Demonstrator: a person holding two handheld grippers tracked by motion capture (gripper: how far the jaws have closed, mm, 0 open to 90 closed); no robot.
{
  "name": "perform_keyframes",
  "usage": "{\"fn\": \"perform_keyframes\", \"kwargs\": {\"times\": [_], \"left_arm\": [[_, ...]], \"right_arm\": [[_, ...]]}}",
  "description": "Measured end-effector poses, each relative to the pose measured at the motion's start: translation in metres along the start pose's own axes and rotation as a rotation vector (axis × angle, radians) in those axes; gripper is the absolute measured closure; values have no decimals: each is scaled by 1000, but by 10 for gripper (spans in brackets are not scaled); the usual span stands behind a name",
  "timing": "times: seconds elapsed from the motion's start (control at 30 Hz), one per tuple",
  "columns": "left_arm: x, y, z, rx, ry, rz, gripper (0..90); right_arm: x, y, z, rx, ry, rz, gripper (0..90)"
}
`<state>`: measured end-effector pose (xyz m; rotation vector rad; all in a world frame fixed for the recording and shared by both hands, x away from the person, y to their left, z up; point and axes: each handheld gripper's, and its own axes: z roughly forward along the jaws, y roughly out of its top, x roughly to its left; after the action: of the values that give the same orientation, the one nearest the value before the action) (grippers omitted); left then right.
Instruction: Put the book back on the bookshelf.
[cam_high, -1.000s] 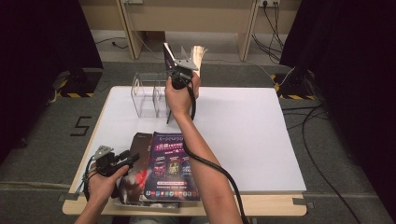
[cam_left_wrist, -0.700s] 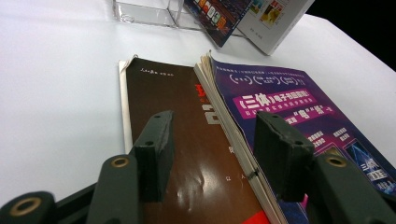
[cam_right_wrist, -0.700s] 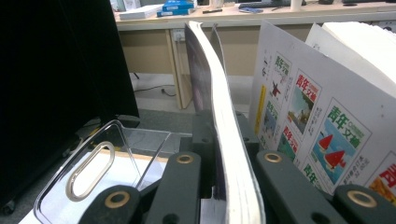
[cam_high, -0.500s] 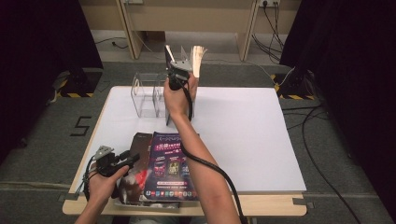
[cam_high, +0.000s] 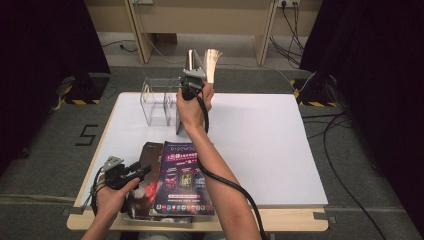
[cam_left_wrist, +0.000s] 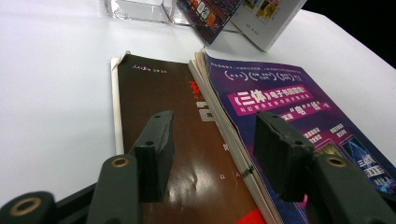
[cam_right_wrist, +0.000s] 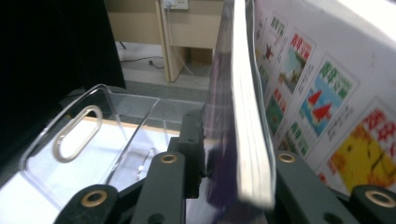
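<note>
Right claw (cam_high: 192, 75): at the far side of the table, raised beside the clear rack. Its jaws have just been opening and a thin magazine (cam_right_wrist: 245, 116) stands upright on edge between them. In the right gripper view a gap shows on the right jaw's side, so the grip looks let go or nearly so.
Why held so: the magazine is kept vertical, probably so that it can stand like a filed book next to the rack.
Clear rack (cam_high: 160, 100): see-through plastic divider at the far left of the table, just left of the right claw; its slot looks empty.
Second upright magazine (cam_right_wrist: 327, 93): with colourful small covers on its back, just right of the held one, leaning.
Left claw (cam_high: 131, 173): near left corner, jaws apart and gripping nothing, hovering low over the stack.
Stack: a brown book (cam_left_wrist: 168, 116) lies flat, with a purple magazine (cam_left_wrist: 289, 107) overlapping its right side, near the front edge.
Likely reason: the left claw waits at the next item to lift.
Table (cam_high: 260, 135): white, bare on its right half.
</note>
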<state>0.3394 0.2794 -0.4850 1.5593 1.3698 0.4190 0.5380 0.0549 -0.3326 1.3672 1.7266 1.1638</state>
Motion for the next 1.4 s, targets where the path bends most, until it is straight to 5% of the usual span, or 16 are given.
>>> {"fn": "perform_keyframes", "kwargs": {"times": [0.87,1.4], "left_arm": [[-3,0,0,-1,-4,10,475],[-4,1,0,0,-3,14,475]], "right_arm": [[-6,-37,-20,58,35,-32,698],[-12,-49,-28,39,70,-40,648]]}}
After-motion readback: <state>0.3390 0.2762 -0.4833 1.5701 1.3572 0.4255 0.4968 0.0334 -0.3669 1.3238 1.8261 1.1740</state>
